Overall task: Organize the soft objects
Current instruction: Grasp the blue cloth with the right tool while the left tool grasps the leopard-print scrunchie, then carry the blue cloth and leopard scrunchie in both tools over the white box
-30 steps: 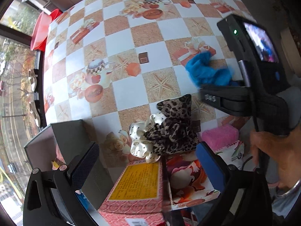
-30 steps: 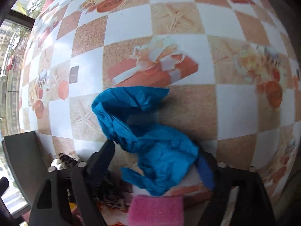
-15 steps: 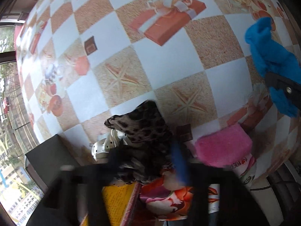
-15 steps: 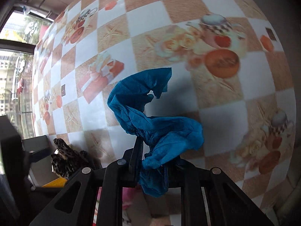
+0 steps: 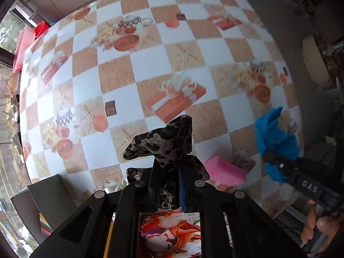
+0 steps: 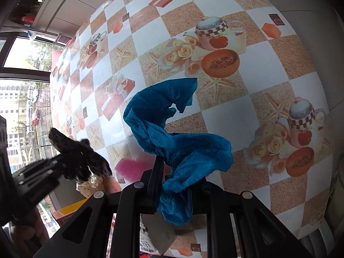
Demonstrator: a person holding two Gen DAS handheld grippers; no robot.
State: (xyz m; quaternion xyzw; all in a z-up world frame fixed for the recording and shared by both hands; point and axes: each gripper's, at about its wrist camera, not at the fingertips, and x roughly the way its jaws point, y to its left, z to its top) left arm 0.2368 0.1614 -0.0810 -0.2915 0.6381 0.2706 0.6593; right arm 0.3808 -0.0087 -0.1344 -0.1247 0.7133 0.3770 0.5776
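My left gripper (image 5: pixel 166 169) is shut on a leopard-print scrunchie (image 5: pixel 165 139) and holds it above the checked tablecloth; the scrunchie also shows in the right wrist view (image 6: pixel 75 154). My right gripper (image 6: pixel 174 172) is shut on a crumpled blue cloth (image 6: pixel 172 124), lifted off the table; the cloth also shows at the right of the left wrist view (image 5: pixel 275 142). A pink sponge (image 5: pixel 225 169) lies near the table's front edge. A cream dotted scrunchie (image 6: pixel 90 185) sits below the left gripper.
A flower-printed box (image 5: pixel 169 232) stands under the left gripper. A dark grey bin (image 5: pixel 49 202) is at the lower left. The checked tablecloth (image 5: pixel 150 64) stretches ahead. Red tubs (image 5: pixel 23 45) stand at the far left edge.
Both grippers have risen from the table edge. The left has closed on the leopard scrunchie and lifted it off the cream one. The right has lifted the blue cloth higher.
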